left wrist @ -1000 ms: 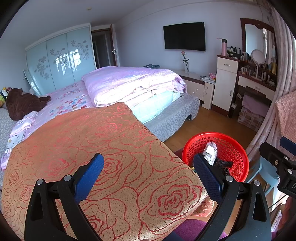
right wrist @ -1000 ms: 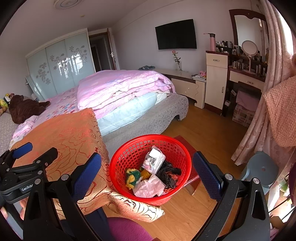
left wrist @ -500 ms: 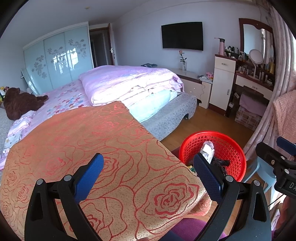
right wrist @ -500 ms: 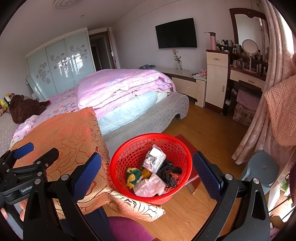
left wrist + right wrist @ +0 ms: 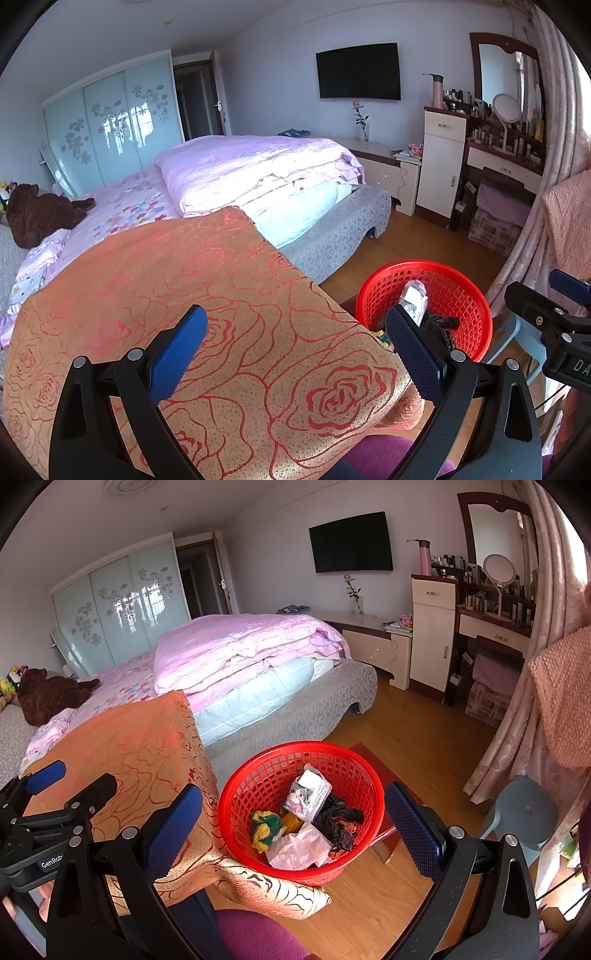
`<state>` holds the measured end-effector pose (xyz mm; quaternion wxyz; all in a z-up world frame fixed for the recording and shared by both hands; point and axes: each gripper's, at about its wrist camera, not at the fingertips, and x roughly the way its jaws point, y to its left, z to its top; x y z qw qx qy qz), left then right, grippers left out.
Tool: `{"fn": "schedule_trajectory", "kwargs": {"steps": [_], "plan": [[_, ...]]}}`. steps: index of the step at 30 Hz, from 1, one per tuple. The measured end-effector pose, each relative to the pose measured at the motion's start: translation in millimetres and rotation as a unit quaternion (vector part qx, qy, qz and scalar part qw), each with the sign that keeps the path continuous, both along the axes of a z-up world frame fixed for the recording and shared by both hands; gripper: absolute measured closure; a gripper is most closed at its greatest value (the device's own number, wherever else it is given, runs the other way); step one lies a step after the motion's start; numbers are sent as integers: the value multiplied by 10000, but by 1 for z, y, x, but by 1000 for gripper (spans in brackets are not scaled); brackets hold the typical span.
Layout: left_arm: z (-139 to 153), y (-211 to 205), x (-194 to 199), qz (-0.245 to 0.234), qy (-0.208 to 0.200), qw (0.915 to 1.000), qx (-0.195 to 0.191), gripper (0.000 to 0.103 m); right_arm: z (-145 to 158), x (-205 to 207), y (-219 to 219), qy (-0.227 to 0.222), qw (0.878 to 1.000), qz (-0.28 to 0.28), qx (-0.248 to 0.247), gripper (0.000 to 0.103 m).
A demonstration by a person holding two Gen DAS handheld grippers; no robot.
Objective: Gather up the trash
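A red mesh basket (image 5: pixel 236 827) stands on the wooden floor beside the cloth-covered table and holds trash: a cat-printed packet (image 5: pixel 308 797), a yellow-green lump (image 5: pixel 265 829), crumpled white paper (image 5: pixel 299 851) and black wrapping (image 5: pixel 338 821). My right gripper (image 5: pixel 293 829) hovers above the basket, wide open and empty. My left gripper (image 5: pixel 295 347) is open and empty over the rose-patterned orange tablecloth (image 5: pixel 184 295). In the left wrist view the basket (image 5: pixel 461 291) sits right of the table, partly hidden by a finger. Each gripper appears at the edge of the other's view.
A bed with a pink quilt (image 5: pixel 240 646) lies behind the table. A grey plastic stool (image 5: pixel 524 812) and a pink curtain (image 5: pixel 535 701) stand to the right. A purple chair seat (image 5: pixel 255 938) sits below. A dresser with cosmetics (image 5: pixel 491 602) lines the far wall.
Both grippers stay open and empty. The left wrist view has drifted slightly, so the basket sits a little lower and further left. The right wrist view has barely shifted.
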<state>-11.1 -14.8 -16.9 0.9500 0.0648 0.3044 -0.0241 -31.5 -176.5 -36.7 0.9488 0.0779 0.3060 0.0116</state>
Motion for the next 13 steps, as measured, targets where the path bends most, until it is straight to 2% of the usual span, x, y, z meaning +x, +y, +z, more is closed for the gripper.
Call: {"fn": "schedule_trajectory", "kwargs": {"steps": [9, 13], "plan": [[1, 3, 2, -44, 62, 9999, -119, 9, -10, -3, 4, 69, 10000, -52, 12, 7], [8, 29, 2, 142, 80, 9996, -232, 9, -19, -5, 17, 197, 9998, -11, -2, 7]]}}
